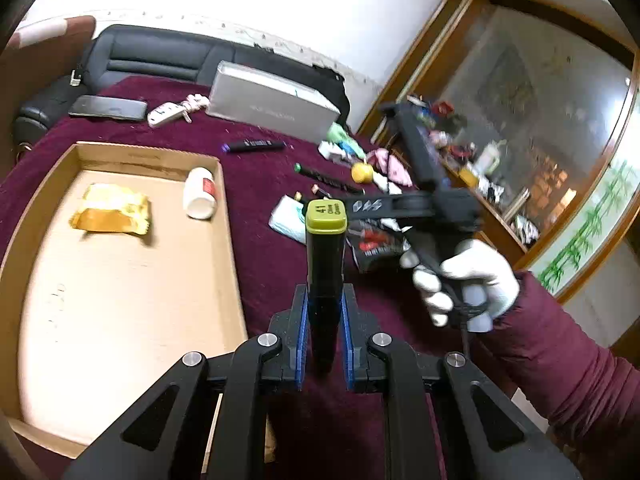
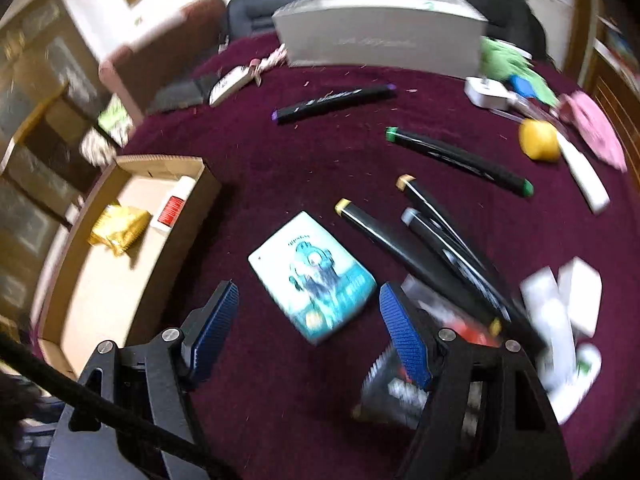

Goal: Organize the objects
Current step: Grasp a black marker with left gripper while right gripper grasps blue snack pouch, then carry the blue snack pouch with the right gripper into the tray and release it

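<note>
**Item held: olive-capped marker, due for the cardboard tray**

- Surface [image 1: 260,184]: maroon cloth, carrying all items below.
- Cardboard tray [image 1: 24,240]: open-topped, lies left and forward of the left gripper [image 1: 324,332]. Holds a gold packet [image 1: 112,210] and a white bottle [image 1: 200,194], both at its far end; the near floor is bare.
- Grey box [image 1: 272,104]: at the far edge, well apart.
- Right gripper [image 2: 308,316]: fingers spread, holding nothing, hovering over a teal packet [image 2: 312,276]. Black markers [image 2: 440,240] lie just right of it, long axes running away diagonally.
- Olive-capped marker [image 1: 325,264]: pinched at its lower barrel by the left fingers, long axis pointing forward along them, cap outermost. It sits just right of the tray's near wall, above the cloth.
- Judgement: the left hand is nearer; a leftward carry over the wall looks unobstructed.
</note>
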`<state>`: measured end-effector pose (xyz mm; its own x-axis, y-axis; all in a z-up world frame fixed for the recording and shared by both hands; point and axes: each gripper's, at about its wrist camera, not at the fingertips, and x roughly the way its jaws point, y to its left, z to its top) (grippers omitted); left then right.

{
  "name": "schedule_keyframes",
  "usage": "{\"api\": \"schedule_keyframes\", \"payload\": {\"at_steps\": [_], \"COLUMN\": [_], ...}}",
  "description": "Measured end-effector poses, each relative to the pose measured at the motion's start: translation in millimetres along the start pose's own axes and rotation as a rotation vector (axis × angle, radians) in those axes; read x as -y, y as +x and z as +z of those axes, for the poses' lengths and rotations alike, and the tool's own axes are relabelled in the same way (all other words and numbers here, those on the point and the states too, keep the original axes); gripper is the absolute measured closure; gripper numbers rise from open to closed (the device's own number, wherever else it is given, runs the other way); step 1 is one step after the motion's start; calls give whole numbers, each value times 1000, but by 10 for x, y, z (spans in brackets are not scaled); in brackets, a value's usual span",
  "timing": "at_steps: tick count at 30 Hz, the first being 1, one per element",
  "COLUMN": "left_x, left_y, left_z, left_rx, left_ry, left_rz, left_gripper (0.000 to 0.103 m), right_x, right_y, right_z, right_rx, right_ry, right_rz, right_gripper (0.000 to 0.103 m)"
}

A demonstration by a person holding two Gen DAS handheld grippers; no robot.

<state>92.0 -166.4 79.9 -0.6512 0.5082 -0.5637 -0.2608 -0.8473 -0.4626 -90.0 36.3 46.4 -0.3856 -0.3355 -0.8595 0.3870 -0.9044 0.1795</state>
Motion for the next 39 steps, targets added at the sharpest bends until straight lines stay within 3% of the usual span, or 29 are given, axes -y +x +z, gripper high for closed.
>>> {"api": "schedule_keyframes", "payload": {"at_steps": [6,10,13,15,16,18,19,23,25,27,29,39], "left_x": [-226,-286,-277,-274,-276,-284,-290,-288,-277,-264,-263,-462], "left_y": [-147,-199,-235,-277,-294,-351,-372,-486,-531,-582,-622,-710], "left_z": [41,44,25,1,-6,-15,-16,-40,-54,-75,-83,-101], "left_rx": [58,72,85,92,96,109,114,132,141,150,159,178], "left_ry": [-56,-78,-78,-79,-80,-84,-84,-90,-85,-79,-76,-111], "left_rz": [-44,-65,-65,-61,-59,-57,-58,-59,-59,-62,-61,-61], "left_gripper": [91,91,91,91,91,91,91,91,91,91,91,91], "right_x": [-89,-148,-159,-177,-193,-237,-255,-286,-231,-140,-87,-129], "right_y": [347,360,347,313,300,248,232,115,83,54,29,371], "right_z": [67,10,10,-3,-7,-23,-29,-76,-64,-27,23,166], "right_rx": [-70,-47,-40,-40,-41,-36,-37,-18,-23,-18,1,-83], "right_ry": [-86,-119,-108,-100,-95,-92,-89,-80,-50,-2,18,-9], "right_rz": [-101,-162,-179,-157,-152,-151,-149,-142,-95,-81,-87,-95], "right_gripper": [30,35,48,73,77,94,95,94,87,54,37,37]}}
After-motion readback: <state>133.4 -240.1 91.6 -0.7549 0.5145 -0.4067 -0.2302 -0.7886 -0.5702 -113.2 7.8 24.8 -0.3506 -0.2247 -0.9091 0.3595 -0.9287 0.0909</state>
